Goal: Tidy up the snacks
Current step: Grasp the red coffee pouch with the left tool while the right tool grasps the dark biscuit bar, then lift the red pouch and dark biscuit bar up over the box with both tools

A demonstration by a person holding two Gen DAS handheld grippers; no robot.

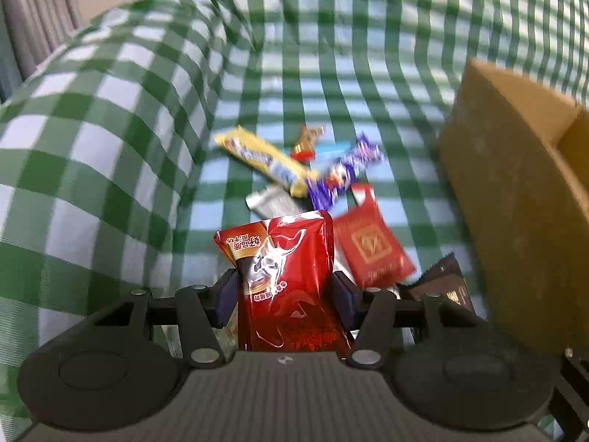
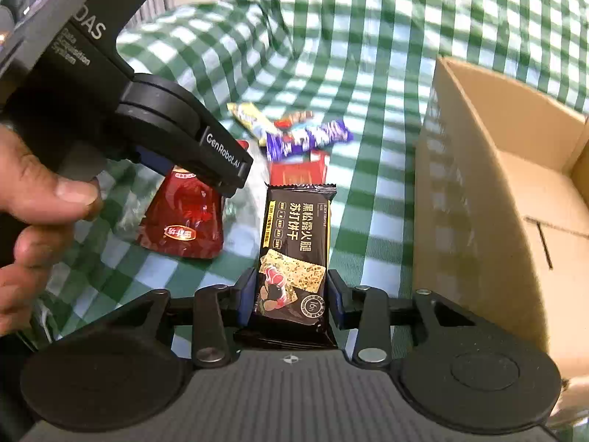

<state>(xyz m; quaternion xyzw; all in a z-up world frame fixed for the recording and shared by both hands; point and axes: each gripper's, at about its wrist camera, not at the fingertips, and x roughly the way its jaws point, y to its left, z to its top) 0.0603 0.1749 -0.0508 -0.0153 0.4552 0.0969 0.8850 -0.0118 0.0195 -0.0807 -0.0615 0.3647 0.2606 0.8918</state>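
Presently, each of the two grippers pinches one snack. The left gripper has its pads pressed against the sides of a glossy red packet; the right gripper clamps a black cracker packet in the same way.

Loose snacks on the green checked cloth, counted from the left wrist view: one yellow bar, one purple bar, one flat red packet, one silver wrapper and one small red-and-brown sweet. One open cardboard box stands to the right of the pile.

Only the right wrist view shows the person's hand holding the left gripper, the red packet's lower end with its label, and the inside of the box. Only the left wrist view shows the silver wrapper plainly.
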